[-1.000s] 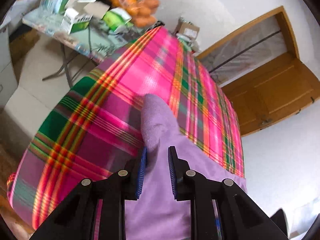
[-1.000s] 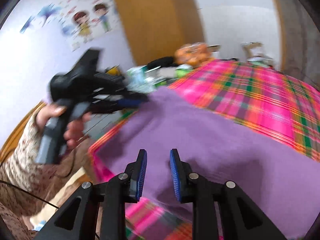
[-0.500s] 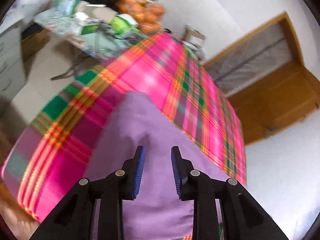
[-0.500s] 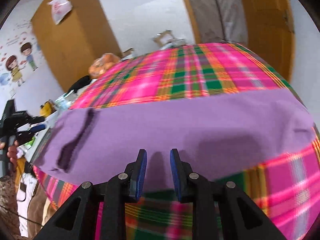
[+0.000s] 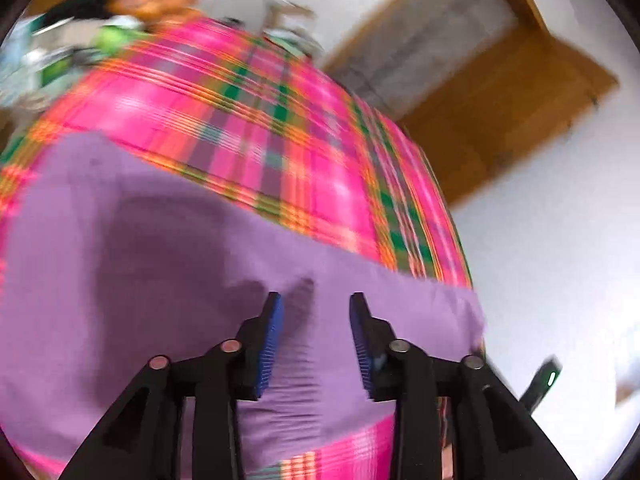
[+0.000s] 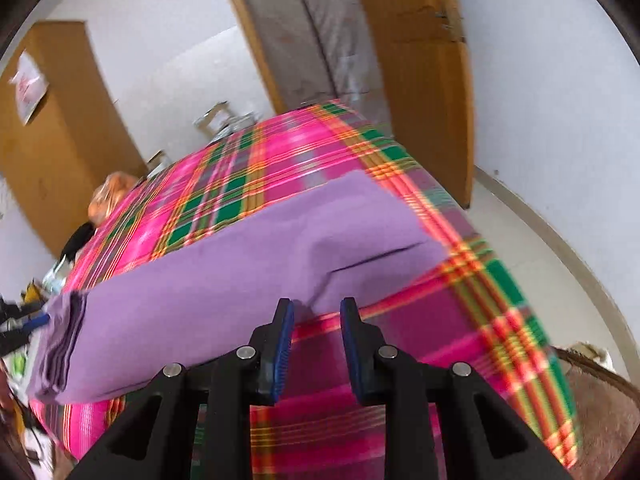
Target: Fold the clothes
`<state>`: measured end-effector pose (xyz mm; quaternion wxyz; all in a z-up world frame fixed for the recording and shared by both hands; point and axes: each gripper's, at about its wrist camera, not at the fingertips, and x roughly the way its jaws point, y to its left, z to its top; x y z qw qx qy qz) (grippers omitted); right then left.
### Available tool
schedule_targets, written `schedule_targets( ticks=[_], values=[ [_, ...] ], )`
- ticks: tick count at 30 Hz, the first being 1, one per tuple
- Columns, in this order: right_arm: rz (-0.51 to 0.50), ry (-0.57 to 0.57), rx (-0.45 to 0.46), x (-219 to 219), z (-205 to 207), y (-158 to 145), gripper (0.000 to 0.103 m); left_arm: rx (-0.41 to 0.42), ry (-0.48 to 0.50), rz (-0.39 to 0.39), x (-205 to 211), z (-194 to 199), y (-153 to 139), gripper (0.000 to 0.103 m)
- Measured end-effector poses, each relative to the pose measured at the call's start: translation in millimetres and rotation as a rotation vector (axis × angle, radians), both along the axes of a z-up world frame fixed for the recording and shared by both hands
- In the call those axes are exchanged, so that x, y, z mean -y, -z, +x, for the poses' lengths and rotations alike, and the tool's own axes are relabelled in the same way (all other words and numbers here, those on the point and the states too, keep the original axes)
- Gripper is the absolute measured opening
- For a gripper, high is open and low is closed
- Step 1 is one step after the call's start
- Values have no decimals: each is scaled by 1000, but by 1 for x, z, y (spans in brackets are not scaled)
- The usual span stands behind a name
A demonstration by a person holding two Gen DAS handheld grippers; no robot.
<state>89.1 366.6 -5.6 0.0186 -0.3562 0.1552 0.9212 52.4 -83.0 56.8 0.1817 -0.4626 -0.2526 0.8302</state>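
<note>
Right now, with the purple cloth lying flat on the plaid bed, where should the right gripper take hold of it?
Probably the near edge of the purple cloth, just ahead of the right gripper. That hem lies flat along the plaid bedspread, so come in low from the near side and slide one of the fingers under it.

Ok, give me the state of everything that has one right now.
purple cloth: folded over, lying flat on the bed, layered edge at its left end.
plaid bedspread: spread over the bed, under the cloth.
left gripper: open, above the cloth, holding nothing.
right gripper: open, at the cloth's near edge.
</note>
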Motion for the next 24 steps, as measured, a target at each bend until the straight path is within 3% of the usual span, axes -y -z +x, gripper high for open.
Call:
schedule_targets(
  ticks=[2,6,12,21,22,24],
  values=[
    [0,24,-2,-12,0,0,25,32,83,18,-28,-4,10,36],
    [24,60,-1,-26,-6,0,31,64,152,13,-62,-10,25,36],
    [37,66,5,-41,-22,0,32,97,186,22,-85,-16,38,36],
    [5,3,-3,-47,-41,1,35,91,176,48,-86,-16,43,37],
    [3,-6,-3,-46,-42,2,34,91,172,58,-85,-16,44,37],
    [2,-16,4,-45,-44,3,22,88,169,69,-84,-16,45,37]
  ],
)
